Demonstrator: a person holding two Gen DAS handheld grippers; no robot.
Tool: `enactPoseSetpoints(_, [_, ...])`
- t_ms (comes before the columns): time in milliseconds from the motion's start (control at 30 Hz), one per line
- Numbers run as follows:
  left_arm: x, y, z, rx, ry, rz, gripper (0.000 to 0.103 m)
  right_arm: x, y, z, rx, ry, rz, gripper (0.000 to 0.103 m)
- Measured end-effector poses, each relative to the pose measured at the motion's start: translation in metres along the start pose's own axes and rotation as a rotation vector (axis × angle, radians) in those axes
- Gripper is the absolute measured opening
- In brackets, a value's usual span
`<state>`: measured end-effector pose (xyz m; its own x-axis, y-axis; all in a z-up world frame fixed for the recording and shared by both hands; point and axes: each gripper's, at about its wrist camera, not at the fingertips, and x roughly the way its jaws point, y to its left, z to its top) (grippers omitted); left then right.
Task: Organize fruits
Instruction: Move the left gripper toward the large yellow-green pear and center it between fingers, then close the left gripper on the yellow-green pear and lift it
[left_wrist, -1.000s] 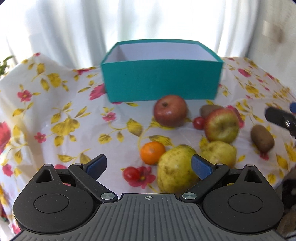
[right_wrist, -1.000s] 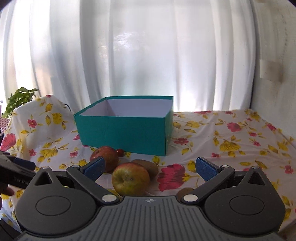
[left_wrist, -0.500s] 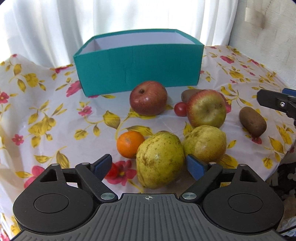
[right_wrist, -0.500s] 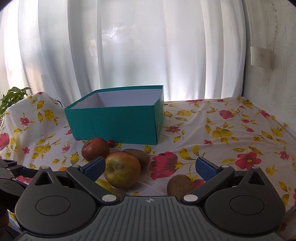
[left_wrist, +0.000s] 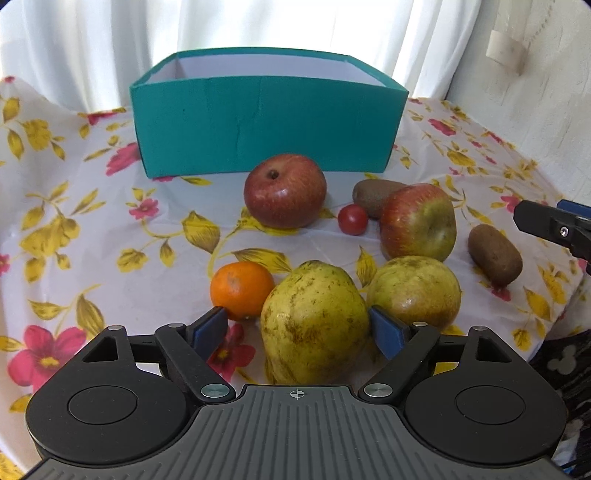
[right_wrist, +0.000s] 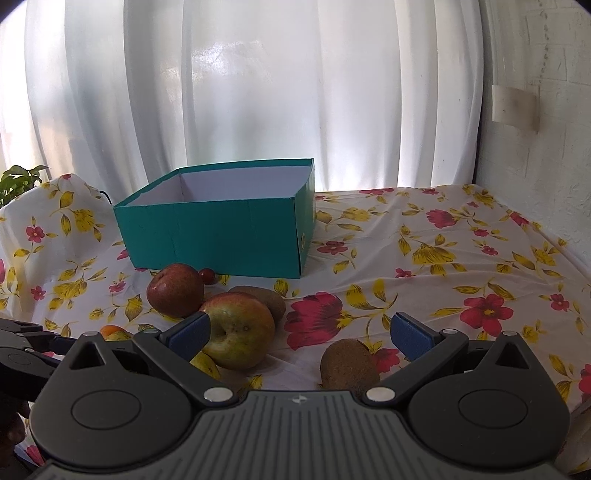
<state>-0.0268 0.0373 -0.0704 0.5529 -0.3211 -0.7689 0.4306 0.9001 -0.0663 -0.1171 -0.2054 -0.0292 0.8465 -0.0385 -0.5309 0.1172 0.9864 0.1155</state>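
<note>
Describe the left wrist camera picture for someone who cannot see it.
The open left gripper straddles a yellow-green pear on a floral tablecloth. Around it lie more fruit, including an orange, with a teal box behind.

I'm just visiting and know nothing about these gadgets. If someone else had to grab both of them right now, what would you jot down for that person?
Left gripper: open, fingers either side of the front pear, not yet closed on it.
Right gripper: open and empty, low over the cloth between the green-red apple and the near kiwi.
Teal box: at the back; no fruit shows inside it.
On the tablecloth: red apple, cherry tomato, orange, second pear, far kiwi.
Done: nothing boxed yet.
Left: probably grip the front pear, box it, then the rest.
</note>
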Motion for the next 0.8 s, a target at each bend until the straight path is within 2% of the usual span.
enactPoseSetpoints(100, [0.001, 0.003, -0.002, 0.002, 0.001, -0.040, 0.083, 0.001, -0.001, 0.000, -0.001, 0.006, -0.006, 0.103])
enactPoseSetpoints(167, [0.000, 0.005, -0.001, -0.010, 0.010, -0.094, 0.068, 0.002, -0.001, 0.001, -0.001, 0.014, -0.012, 0.103])
enactPoseSetpoints(300, [0.003, 0.008, 0.002, -0.034, 0.020, -0.131, 0.069, 0.003, -0.002, 0.001, -0.003, 0.017, -0.020, 0.103])
enactPoseSetpoints(700, [0.013, -0.001, 0.011, -0.002, 0.015, -0.111, 0.068, 0.008, 0.005, -0.002, -0.019, 0.048, -0.025, 0.103])
enactPoseSetpoints(800, [0.011, 0.003, 0.010, -0.028, 0.034, -0.116, 0.068, 0.007, 0.004, -0.001, -0.018, 0.048, -0.037, 0.103])
